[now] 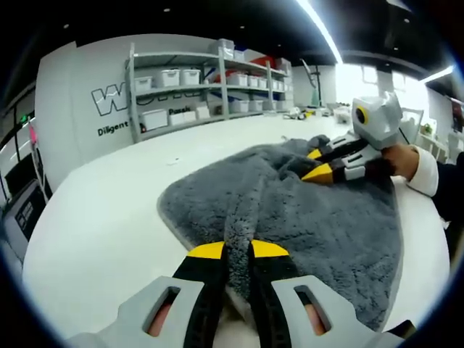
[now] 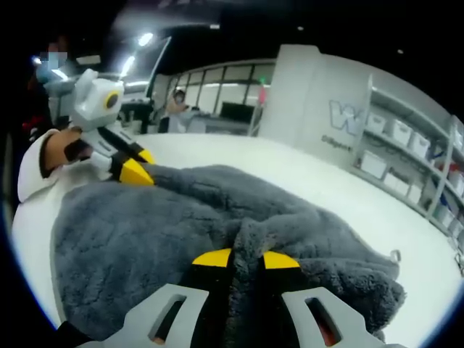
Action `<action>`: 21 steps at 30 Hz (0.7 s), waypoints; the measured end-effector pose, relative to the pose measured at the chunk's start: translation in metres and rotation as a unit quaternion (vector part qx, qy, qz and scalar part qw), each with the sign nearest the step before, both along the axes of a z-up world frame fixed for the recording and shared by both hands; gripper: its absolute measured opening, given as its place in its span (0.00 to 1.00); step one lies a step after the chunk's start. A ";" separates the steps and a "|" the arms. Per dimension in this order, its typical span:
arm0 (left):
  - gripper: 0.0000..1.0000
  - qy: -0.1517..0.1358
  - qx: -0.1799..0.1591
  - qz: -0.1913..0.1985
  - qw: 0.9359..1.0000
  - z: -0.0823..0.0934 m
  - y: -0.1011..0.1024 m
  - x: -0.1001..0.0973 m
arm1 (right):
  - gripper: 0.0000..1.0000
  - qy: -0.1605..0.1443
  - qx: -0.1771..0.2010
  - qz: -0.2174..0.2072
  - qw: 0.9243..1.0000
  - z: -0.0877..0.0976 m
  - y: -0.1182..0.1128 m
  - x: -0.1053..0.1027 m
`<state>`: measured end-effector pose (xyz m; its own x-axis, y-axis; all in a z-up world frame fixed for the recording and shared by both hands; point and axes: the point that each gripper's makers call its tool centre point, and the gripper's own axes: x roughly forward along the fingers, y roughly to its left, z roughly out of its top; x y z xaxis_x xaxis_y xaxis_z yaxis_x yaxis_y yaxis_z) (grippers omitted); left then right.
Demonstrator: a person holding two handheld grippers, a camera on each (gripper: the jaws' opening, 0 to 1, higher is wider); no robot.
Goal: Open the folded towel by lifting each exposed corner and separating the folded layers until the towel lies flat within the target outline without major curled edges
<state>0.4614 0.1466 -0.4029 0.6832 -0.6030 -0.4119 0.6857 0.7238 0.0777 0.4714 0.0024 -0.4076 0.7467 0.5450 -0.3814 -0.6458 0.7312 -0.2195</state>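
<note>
In the left gripper view, the left tongs (image 1: pixel 238 251) rise from the bottom edge, black fingers with yellow tips on grey plastic bodies. They are nearly closed, pinching a raised ridge of the towel (image 1: pixel 290 210) at its near edge. The towel is dark grey, thick and fuzzy, lying rumpled on the smooth white surface (image 1: pixel 109 210), with folds bunched toward the far side. There the right tongs (image 1: pixel 320 164) come in from the right, held by a hand (image 1: pixel 407 161) in a white cuff, their yellow tips close together on a gathered fold.

In the right gripper view, the right tongs (image 2: pixel 245 259) clamp a plush hump of the towel (image 2: pixel 145 239) between 2 yellow tips, only a narrow gap between them. The pile looks deep and soft, with rounded rolls running across it. At upper left the left tongs (image 2: pixel 139 165) press into the towel's far edge. Metal shelving (image 2: pixel 413 156) with white bins stands along the right wall.
</note>
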 end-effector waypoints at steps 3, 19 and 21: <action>0.10 -0.002 0.003 0.000 1.000 0.000 0.004 0.000 | 0.09 -0.002 -0.003 0.000 1.000 0.000 0.004 -0.001; 0.10 0.003 0.005 0.010 1.000 0.001 0.023 -0.007 | 0.09 -0.015 -0.017 0.016 1.000 0.001 0.022 -0.004; 0.10 -0.004 0.011 0.010 1.000 0.001 0.028 -0.010 | 0.09 -0.017 -0.017 0.020 0.999 0.002 0.026 -0.004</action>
